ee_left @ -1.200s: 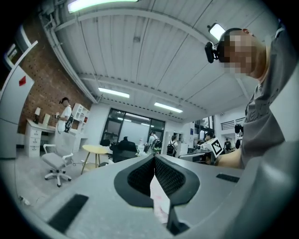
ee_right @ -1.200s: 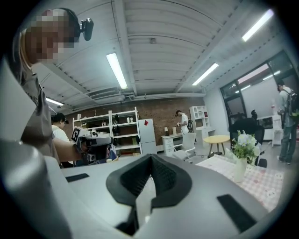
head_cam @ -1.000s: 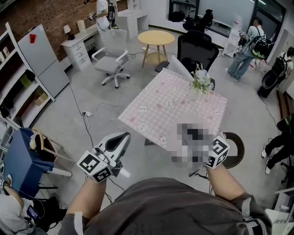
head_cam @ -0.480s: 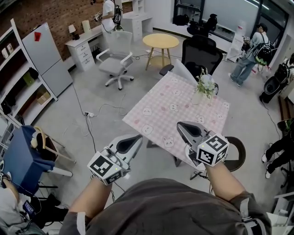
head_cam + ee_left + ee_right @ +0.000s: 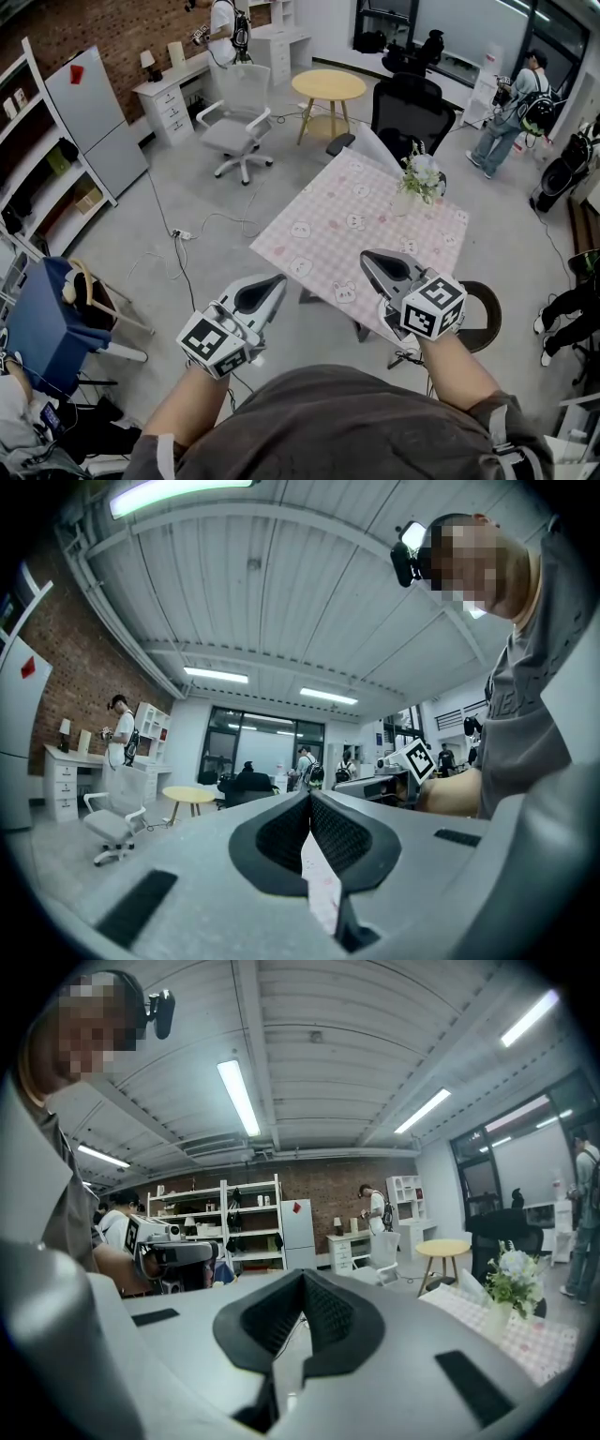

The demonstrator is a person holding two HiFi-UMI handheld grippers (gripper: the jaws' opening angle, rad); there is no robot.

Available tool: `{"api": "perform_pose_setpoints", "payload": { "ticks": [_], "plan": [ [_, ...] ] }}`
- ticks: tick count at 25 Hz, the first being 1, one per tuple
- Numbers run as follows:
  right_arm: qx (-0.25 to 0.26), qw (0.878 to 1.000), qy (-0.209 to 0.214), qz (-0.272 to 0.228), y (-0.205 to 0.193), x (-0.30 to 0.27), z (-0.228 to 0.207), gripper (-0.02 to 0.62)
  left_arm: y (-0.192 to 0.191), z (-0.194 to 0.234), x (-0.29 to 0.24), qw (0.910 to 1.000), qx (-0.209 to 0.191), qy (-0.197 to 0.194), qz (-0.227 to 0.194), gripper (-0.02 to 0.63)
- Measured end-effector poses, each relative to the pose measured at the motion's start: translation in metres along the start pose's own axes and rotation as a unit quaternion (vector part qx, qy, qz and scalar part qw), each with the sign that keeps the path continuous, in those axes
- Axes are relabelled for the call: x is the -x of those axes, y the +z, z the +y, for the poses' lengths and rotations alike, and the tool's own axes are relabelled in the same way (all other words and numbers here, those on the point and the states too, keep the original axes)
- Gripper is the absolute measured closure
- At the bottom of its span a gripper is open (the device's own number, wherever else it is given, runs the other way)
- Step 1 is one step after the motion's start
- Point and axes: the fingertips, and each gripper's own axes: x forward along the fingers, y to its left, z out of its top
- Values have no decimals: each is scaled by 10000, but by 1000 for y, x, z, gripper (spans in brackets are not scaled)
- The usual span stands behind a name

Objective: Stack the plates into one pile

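A person faces a pink table (image 5: 328, 230), left gripper (image 5: 275, 282) and right gripper (image 5: 368, 256) both level, jaws closed and empty; no plates are in view, only a flower vase (image 5: 412, 187) on its far right side, so stacking seems not yet begun.

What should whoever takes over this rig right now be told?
Left gripper: jaws together, empty, held short of the table.
Right gripper: jaws together, empty, over the table's near edge.
Things: the pink checked table shows a vase of flowers; no plates appear in any view.
Done: nothing stacked.
Left: find the plates, then pile them into one stack.
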Motion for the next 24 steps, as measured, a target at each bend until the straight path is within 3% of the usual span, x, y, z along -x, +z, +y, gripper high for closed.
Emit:
{"api": "perform_pose_setpoints", "payload": {
  "ticks": [15, 24],
  "plan": [
    [158, 9998, 19, 74, 3, -8, 4, 604, 12, 0, -1, 9996, 84, -147, -225, 601],
    [216, 9997, 31, 117, 2, -13, 5, 604, 3, 11, 3, 10000, 44, 18, 7, 601]
  ]
}}
